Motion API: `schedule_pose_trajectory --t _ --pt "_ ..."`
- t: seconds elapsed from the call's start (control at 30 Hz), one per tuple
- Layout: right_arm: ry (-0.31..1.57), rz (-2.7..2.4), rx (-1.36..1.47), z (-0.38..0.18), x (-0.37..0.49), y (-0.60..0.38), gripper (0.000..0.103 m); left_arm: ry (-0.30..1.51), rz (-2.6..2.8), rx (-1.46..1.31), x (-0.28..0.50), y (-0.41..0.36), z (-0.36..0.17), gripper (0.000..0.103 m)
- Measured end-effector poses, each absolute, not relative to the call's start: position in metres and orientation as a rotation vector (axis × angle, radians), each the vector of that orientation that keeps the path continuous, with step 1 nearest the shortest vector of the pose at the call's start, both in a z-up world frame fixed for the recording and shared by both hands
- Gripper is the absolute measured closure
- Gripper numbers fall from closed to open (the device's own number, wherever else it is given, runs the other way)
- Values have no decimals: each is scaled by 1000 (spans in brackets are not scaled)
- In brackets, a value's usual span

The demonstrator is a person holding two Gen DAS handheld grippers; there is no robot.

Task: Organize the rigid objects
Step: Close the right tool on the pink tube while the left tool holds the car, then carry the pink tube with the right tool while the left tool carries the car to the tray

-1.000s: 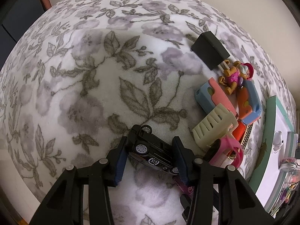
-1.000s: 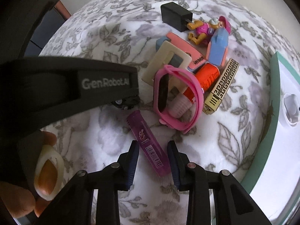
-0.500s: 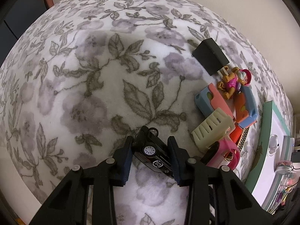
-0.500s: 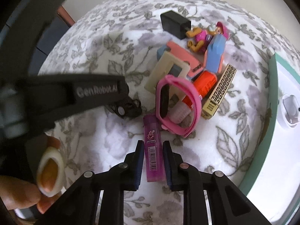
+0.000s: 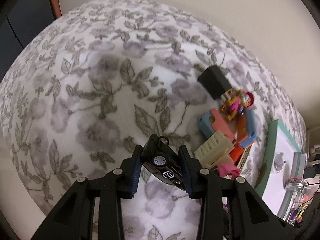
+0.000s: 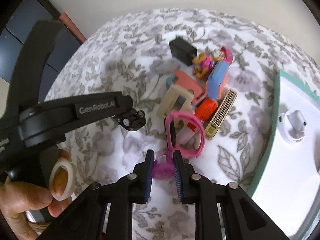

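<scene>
The left gripper (image 5: 161, 156) has its jaws clamped on a black toy car (image 5: 163, 163), which sits tilted between them above the floral blanket (image 5: 90, 92). The right gripper (image 6: 163, 160) has its jaws closed on a purple tube (image 6: 163, 165), just ahead of which lies a pink wristband (image 6: 185, 135). Beyond the wristband, further ahead of those jaws, a heap holds a cream frame (image 6: 176, 102), an orange spool (image 6: 206, 108), a black block (image 6: 182, 51) and a small pink figure (image 6: 212, 61). To the right of the jaws stands a white tray (image 6: 296, 156).
</scene>
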State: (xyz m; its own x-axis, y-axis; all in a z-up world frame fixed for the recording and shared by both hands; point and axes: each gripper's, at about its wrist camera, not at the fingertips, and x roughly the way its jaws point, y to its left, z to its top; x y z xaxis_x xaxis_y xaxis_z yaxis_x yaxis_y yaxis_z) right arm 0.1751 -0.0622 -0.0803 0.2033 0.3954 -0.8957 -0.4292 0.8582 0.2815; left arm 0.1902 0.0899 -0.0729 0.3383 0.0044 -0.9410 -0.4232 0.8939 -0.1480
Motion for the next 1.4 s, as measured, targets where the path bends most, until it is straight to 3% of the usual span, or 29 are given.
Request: schedule_pose_trajectory --t 0.63,1.4 --pt "968 328 44 20 178 -157 83 1021 172 -319 188 43 -4 65" --pt "1025 -43 85 6 180 -283 82 1087 -152 -50 184 -112 -19 65"
